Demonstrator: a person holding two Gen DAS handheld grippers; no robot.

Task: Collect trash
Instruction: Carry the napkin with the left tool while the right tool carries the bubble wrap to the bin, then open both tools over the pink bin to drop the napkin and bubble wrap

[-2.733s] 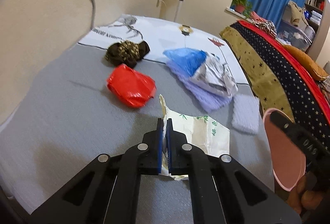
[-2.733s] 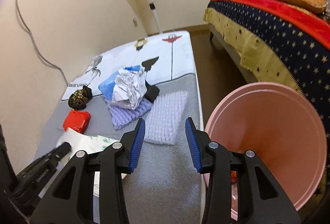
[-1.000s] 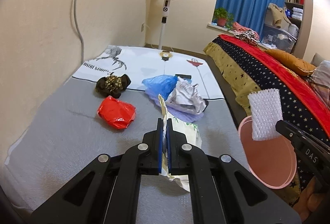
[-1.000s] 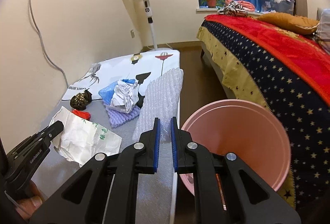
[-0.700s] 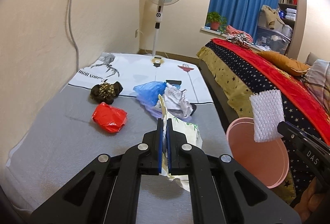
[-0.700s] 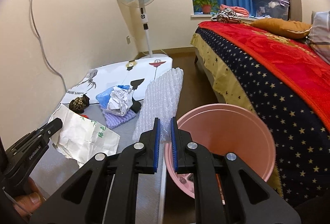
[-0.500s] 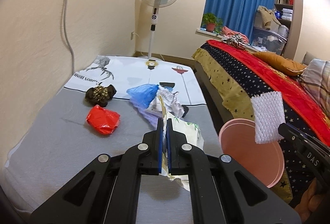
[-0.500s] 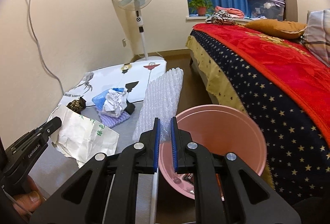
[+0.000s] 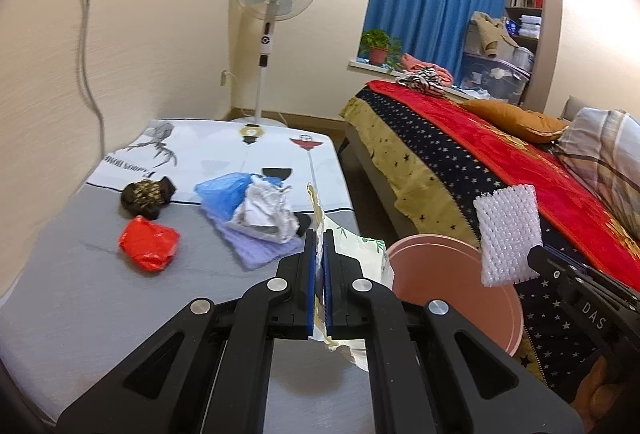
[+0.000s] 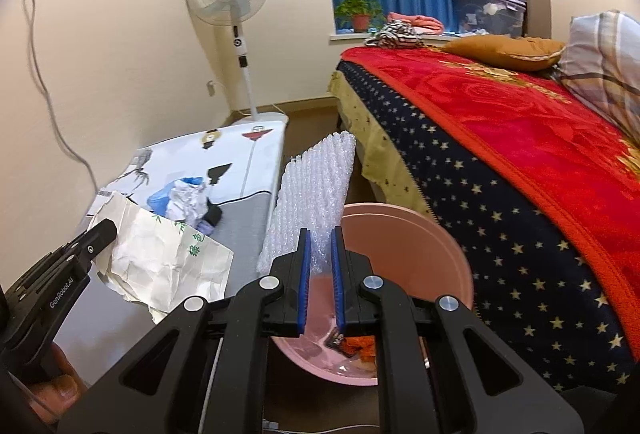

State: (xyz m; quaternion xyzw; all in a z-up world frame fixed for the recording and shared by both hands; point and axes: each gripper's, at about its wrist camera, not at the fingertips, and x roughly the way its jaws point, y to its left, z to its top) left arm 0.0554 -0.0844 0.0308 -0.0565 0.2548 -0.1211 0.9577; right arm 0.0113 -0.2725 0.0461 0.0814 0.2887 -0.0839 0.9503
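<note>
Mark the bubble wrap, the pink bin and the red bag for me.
bubble wrap (image 10: 316, 190), right wrist view, middle of the sheet.
pink bin (image 9: 502, 298), left wrist view, right rim.
red bag (image 9: 149, 249), left wrist view, centre of the crumpled plastic.
</note>
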